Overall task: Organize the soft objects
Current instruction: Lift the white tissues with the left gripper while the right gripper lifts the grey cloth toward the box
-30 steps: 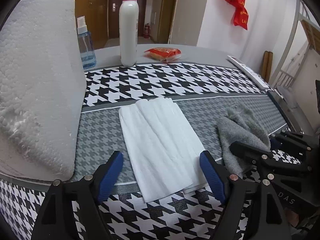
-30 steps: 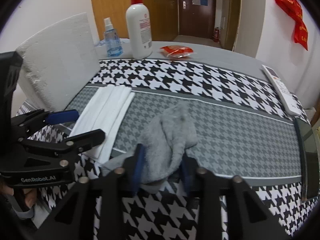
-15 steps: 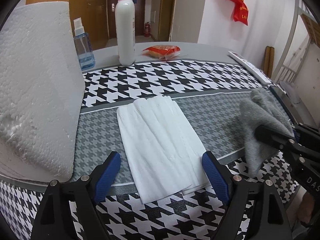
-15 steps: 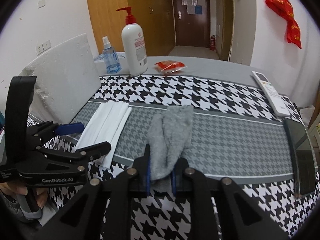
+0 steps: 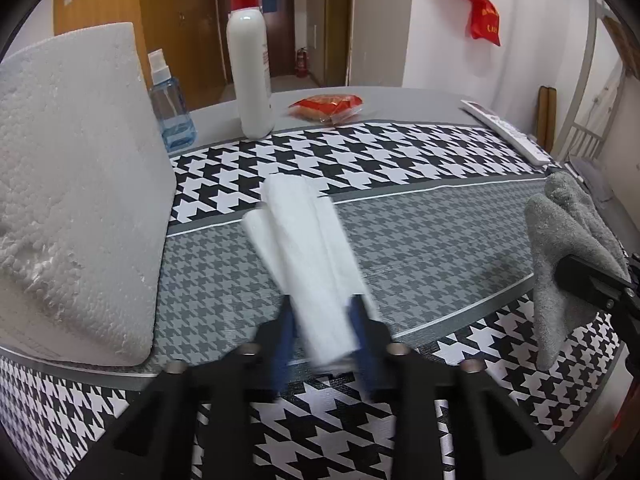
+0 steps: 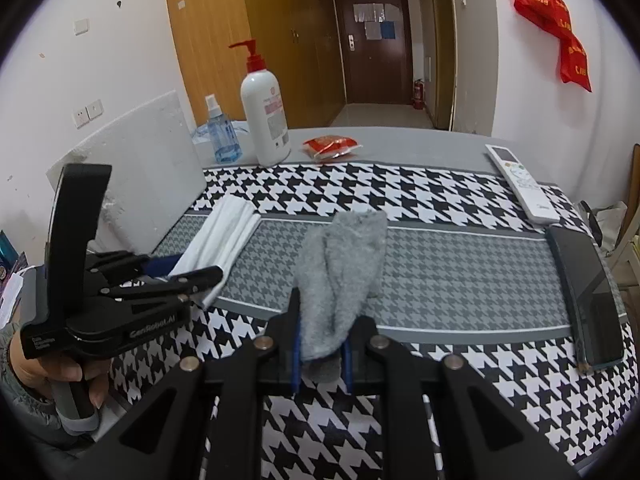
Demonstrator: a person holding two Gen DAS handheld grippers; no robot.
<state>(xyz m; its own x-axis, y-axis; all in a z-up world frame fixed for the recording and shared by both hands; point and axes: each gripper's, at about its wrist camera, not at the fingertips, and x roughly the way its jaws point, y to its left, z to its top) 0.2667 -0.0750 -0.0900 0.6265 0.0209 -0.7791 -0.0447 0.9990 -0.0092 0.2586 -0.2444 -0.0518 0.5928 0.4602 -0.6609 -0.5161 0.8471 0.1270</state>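
Grey cloth hung pinched between the blue pads of the right gripper, raised off the houndstooth mat above its near edge. White folded towel was clamped at its near end by the left gripper, its far end reaching out over the mat's grey band. Left of the mat stood a white foam block. Beyond the mat's far edge stood a pump bottle, a blue spray bottle and a red packet; a remote and a dark phone lay at the mat's right side.
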